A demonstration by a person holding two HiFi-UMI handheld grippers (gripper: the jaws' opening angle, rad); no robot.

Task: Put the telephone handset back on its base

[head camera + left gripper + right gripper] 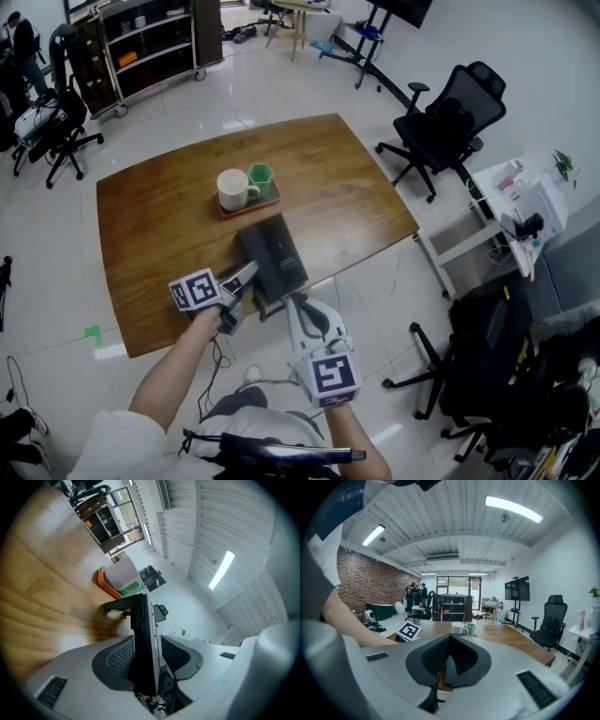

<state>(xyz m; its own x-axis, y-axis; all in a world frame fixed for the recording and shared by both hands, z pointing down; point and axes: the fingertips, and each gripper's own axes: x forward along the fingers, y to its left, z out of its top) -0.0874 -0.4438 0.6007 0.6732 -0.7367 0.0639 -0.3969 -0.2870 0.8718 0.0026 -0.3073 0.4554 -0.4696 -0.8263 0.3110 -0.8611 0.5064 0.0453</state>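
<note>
In the head view I am seeing one table [169, 216] with one phone on it. Its base [286, 258] is sitting near the table's near edge. As far as I can tell, the handset [253, 258] is lying along the base's left side, touching it.

Two grippers are showing. The left gripper [246, 279] is reaching in at the base's near left corner, behind one marker cube [195, 289]. The right gripper [289, 300] is pointing at the base's near right corner and carrying a second cube.

Beyond the base, one tray [274, 198] is holding one mug [234, 189] and one green cup [261, 175], side by side. One chair [448, 120] is standing well off to the base's far right.

In the left gripper view, the jaws are standing spread with the black handset edge-on between them. It is sitting close against one pad, and the other pad is standing clear of it, so I am pinching nothing. The tray, mug and cup are showing beyond the handset.

In the right gripper view, the jaws are pressing together on nothing. Beyond them I am counting one mug, one cup, one marker cube, one forearm [347, 620] to the left of the cube, and one chair. The base itself is not showing there.
</note>
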